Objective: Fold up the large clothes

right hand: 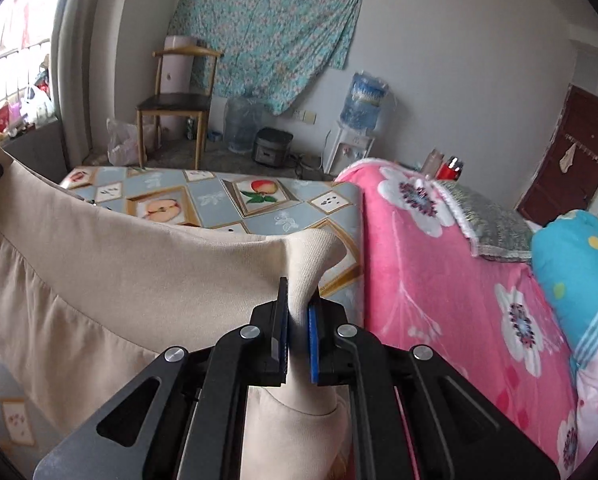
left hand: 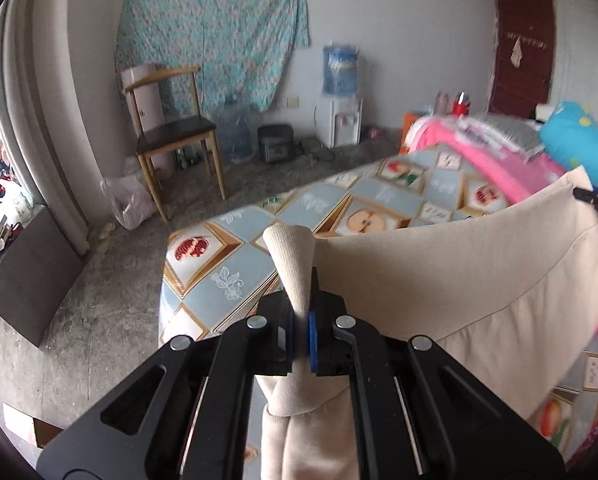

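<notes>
The left gripper and the right gripper are both tilting downward over a worktop covered in a fruit-and-flower tile print, each with its jaws pinching a bunched corner of a beige garment. The cloth is hanging stretched between the two grippers, its top edge sagging in a shallow curve above the worktop, while its lower part is dropping out of view behind the gripper bodies. In the left wrist view a knitted tip of the garment is poking up past the blue pads; in the right wrist view the same is happening at the other corner. Each camera is catching only a dark sliver of the opposite gripper at the frame edge, so its jaws are hard to make out there. The person's hands are lying outside both views. A pink flowered blanket is lying heaped beside the worktop, with a blue cushion cut off by the lens rim. Behind, a wooden chair, a water dispenser and a floral sheet pinned to the wall are showing, slightly blurred
</notes>
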A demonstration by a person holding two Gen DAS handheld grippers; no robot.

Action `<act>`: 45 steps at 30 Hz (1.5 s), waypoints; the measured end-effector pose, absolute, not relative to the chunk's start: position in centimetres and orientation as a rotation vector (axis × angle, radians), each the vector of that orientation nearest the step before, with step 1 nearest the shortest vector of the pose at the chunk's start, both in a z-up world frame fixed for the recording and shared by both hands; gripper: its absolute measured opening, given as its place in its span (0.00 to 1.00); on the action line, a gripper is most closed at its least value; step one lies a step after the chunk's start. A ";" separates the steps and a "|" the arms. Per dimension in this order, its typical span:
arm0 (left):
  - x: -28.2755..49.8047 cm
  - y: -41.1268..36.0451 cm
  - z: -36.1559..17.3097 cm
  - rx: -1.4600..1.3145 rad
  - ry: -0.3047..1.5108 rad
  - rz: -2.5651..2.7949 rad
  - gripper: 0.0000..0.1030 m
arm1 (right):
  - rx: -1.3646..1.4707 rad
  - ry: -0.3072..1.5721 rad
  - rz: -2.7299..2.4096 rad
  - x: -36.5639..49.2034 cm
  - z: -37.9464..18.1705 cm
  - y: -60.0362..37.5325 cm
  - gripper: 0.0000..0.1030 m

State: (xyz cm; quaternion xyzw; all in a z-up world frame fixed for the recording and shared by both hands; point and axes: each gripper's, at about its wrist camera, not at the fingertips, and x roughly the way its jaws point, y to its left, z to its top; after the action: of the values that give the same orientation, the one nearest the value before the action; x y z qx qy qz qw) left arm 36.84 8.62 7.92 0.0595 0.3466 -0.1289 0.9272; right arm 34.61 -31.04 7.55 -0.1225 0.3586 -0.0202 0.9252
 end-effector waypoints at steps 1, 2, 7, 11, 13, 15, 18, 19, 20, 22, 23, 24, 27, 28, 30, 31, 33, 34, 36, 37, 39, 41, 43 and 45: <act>38.4 8.4 6.8 0.127 0.746 -0.259 0.05 | -0.253 0.766 -0.039 36.3 6.1 -31.1 0.07; 40.2 8.0 4.9 0.134 0.797 -0.254 0.05 | -0.250 0.808 -0.037 37.8 4.3 -31.3 0.07; 44.6 7.8 -2.8 0.130 0.999 -0.247 0.09 | -0.221 1.002 -0.025 42.2 -3.5 -32.5 0.11; 44.7 10.4 -2.7 0.046 0.988 -0.204 0.24 | -0.114 1.002 -0.086 42.2 -3.0 -35.4 0.36; 44.8 12.2 -2.3 0.012 0.983 -0.144 0.24 | -0.061 0.987 -0.144 41.7 -1.6 -37.6 0.38; 44.0 14.3 -0.8 -0.026 0.950 -0.096 0.22 | -0.082 0.941 -0.207 40.2 0.1 -38.4 0.38; 41.0 15.5 1.6 -0.040 0.887 -0.146 0.22 | -0.043 0.845 -0.099 35.9 3.6 -37.8 0.40; 39.9 15.4 2.1 -0.036 0.876 -0.186 0.22 | -0.032 0.817 -0.038 33.9 4.5 -37.0 0.40; 37.9 14.8 2.6 -0.026 0.871 -0.249 0.22 | -0.029 0.808 0.012 32.4 4.9 -36.3 0.40; 34.8 13.8 2.3 -0.028 0.890 -0.351 0.22 | -0.028 0.827 0.157 28.7 4.6 -34.0 0.40; 33.5 13.4 1.9 -0.027 0.909 -0.383 0.22 | -0.034 0.840 0.198 27.6 4.1 -33.3 0.40; 32.1 12.8 0.9 -0.017 0.934 -0.401 0.22 | -0.052 0.859 0.225 26.2 3.2 -32.7 0.40; 29.7 12.3 -2.9 -0.005 1.018 -0.377 0.22 | -0.041 0.974 0.188 24.4 -1.2 -33.2 0.40; 29.5 12.6 -4.2 -0.016 1.037 -0.357 0.25 | -0.049 1.035 0.134 24.4 -3.3 -34.1 0.40; 28.9 13.9 -4.5 -0.088 0.990 -0.383 0.25 | -0.007 1.037 0.131 24.2 -4.5 -35.1 0.39; 28.9 14.4 -4.3 -0.097 0.991 -0.365 0.24 | 0.006 1.034 0.118 24.2 -4.0 -35.3 0.39; 28.4 14.9 -3.0 -0.094 0.968 -0.327 0.22 | 0.000 0.983 0.080 23.5 -1.8 -35.1 0.39; 28.0 15.0 -2.4 -0.085 0.954 -0.324 0.22 | -0.004 0.946 0.084 22.9 -0.7 -34.8 0.39; 26.9 14.8 -0.9 -0.051 0.919 -0.320 0.22 | -0.016 0.903 0.098 21.8 0.6 -33.7 0.39; 26.3 14.3 -0.3 -0.032 0.904 -0.333 0.22 | -0.015 0.890 0.116 21.4 0.9 -33.3 0.40; 25.3 12.7 0.4 -0.020 0.890 -0.367 0.23 | -0.004 0.879 0.175 20.8 0.6 -31.5 0.41; 24.9 10.6 0.1 -0.018 0.895 -0.405 0.23 | -0.005 0.909 0.199 20.8 -1.3 -29.8 0.41; 24.5 8.1 -0.7 0.006 0.910 -0.412 0.25 | -0.038 0.959 0.162 21.6 -3.1 -28.1 0.41; 24.2 6.3 -2.4 0.072 0.958 -0.395 0.31 | -0.057 0.940 0.123 21.4 -3.9 -27.7 0.43</act>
State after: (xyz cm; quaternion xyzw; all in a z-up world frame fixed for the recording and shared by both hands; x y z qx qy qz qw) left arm 24.25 6.30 -2.39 0.0343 0.4579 -0.1889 0.8680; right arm 21.36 -27.72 -3.88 -0.0276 0.4524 0.0592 0.8894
